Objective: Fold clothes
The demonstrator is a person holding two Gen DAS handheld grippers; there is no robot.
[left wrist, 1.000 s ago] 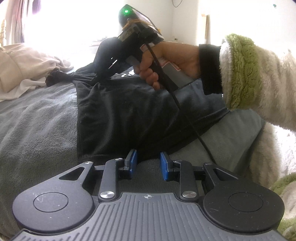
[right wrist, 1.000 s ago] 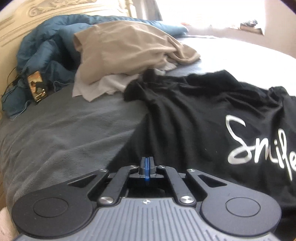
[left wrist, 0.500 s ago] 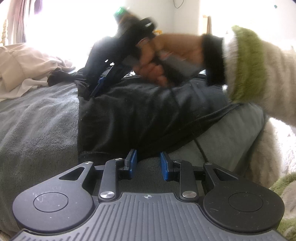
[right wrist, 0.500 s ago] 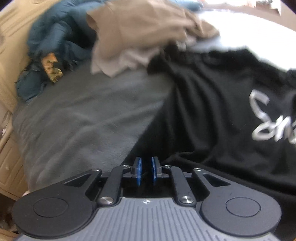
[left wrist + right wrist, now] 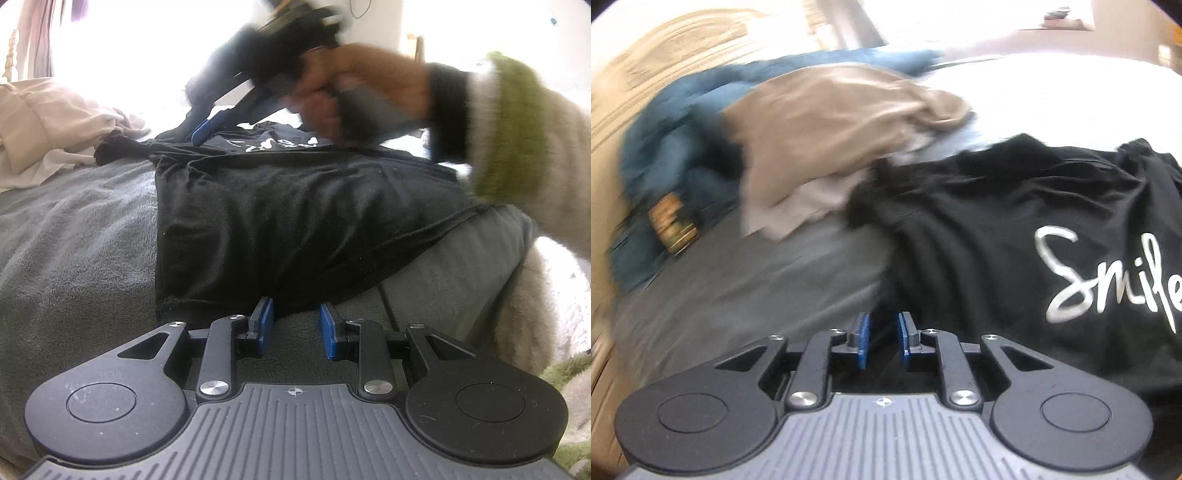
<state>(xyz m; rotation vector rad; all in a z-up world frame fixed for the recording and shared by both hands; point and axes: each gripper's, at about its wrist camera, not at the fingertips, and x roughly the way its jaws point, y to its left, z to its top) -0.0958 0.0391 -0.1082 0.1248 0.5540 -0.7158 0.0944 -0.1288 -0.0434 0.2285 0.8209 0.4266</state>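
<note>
Change: the right gripper (image 5: 882, 339) has lifted off the shirt since a second ago, and its blue pads, pressed together then, have just been opening with nothing between them.
Left gripper (image 5: 297, 326): low at the near edge of the bed, jaws apart and empty, just short of the shirt's hem.
Black cotton T-shirt (image 5: 295, 221): spread flat on the grey fleece blanket (image 5: 74, 240), white "Smile" lettering (image 5: 1108, 277) facing up.
Right gripper, seen from the left wrist (image 5: 207, 127): blurred, raised above the shirt's far edge, pointing down at it.
Right hand (image 5: 354, 92): wrapped round the handle, in a cream fluffy sleeve with a green cuff (image 5: 513, 129).
Further back: crumpled beige cloth (image 5: 831, 147) lying partly over a dark blue garment (image 5: 665, 155).
</note>
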